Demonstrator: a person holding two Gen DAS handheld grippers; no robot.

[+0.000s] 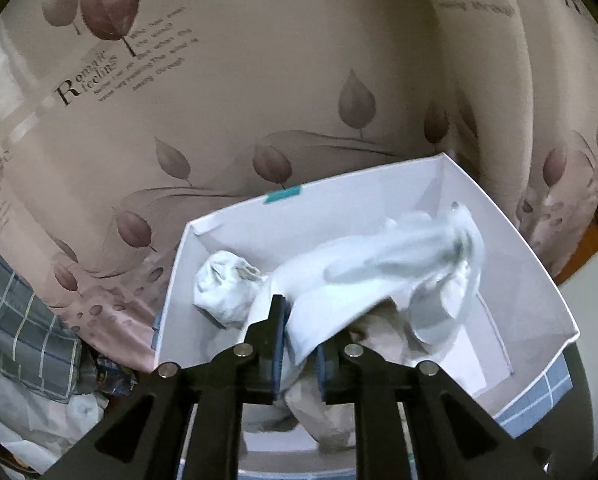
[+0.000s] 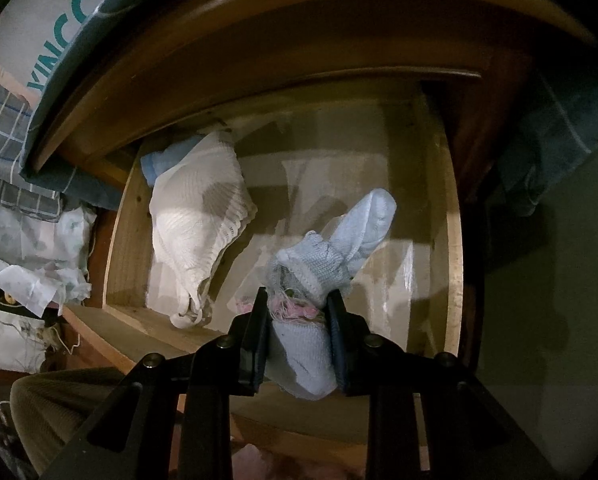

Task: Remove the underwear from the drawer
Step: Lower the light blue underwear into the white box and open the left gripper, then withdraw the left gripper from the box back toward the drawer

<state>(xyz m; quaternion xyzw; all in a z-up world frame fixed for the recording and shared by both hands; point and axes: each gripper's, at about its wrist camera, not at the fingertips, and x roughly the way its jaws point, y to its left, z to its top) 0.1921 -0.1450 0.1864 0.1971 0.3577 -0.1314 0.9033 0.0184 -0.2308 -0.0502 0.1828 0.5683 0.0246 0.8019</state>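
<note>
Right tool point(image 2: 297, 312) pinches pale blue garment point(image 2: 339, 248) over open drawer point(image 2: 453, 240); white garment point(image 2: 197, 216) lies at drawer's left side. Left tool point(image 1: 301, 320) grips white cloth point(image 1: 379, 276) (blurred) above white box point(image 1: 539, 280).

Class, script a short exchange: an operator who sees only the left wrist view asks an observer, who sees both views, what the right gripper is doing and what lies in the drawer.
Operator: I see only the white box. What is the right gripper doing?
Observer: The right gripper is shut on a pale blue knitted garment at the open wooden drawer.
Operator: Is anything else lying in that drawer?
Observer: Yes, a white ribbed garment lies at its left side, apart from the gripper.
</note>
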